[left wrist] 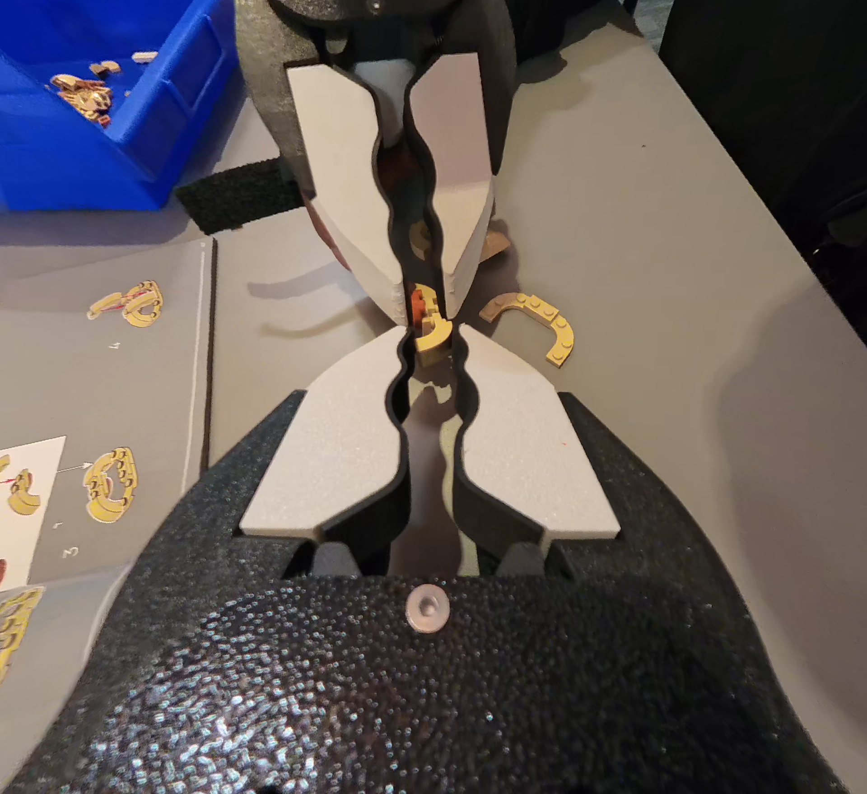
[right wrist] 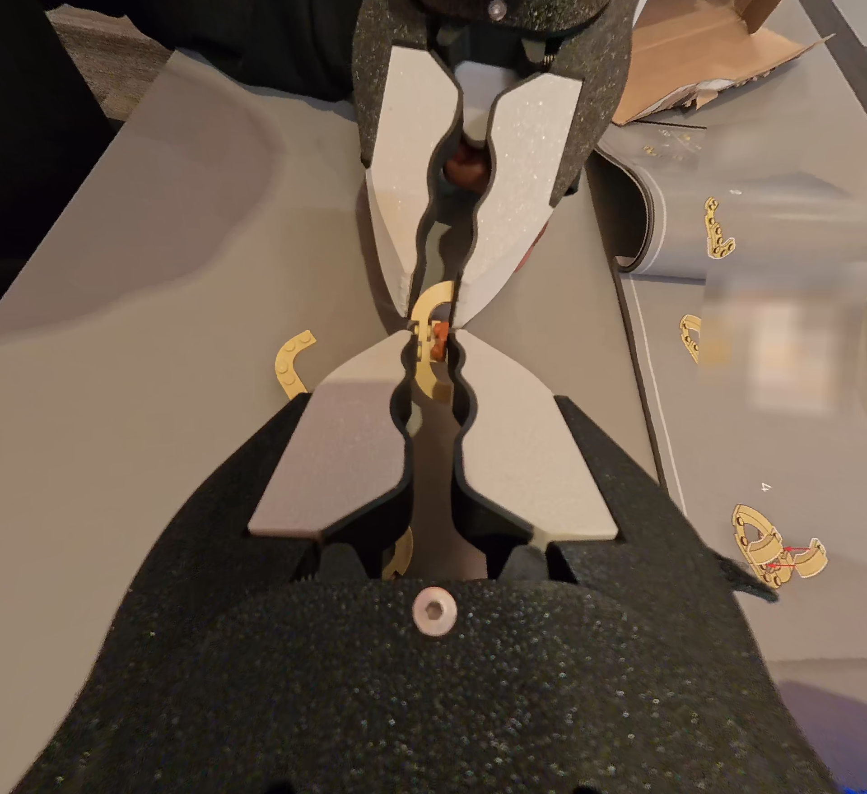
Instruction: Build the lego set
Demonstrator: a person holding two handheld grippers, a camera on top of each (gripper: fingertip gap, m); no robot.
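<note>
Gold curved lego assembly [left wrist: 429, 330] with a small orange-brown piece [right wrist: 439, 342] hangs above the grey table [left wrist: 657, 255], pinched from opposite ends by the left gripper [left wrist: 429, 340] and right gripper [right wrist: 429, 340], tip to tip. Beside them lies a loose gold arch plate [left wrist: 539, 321]; a blue bin [left wrist: 94, 152] of parts stands well apart.

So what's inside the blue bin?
In the blue bin, a small heap of shiny gold pieces lies in one compartment, with a few tan bits beside it. Its near wall hides part of the floor, so more may lie unseen.
</note>
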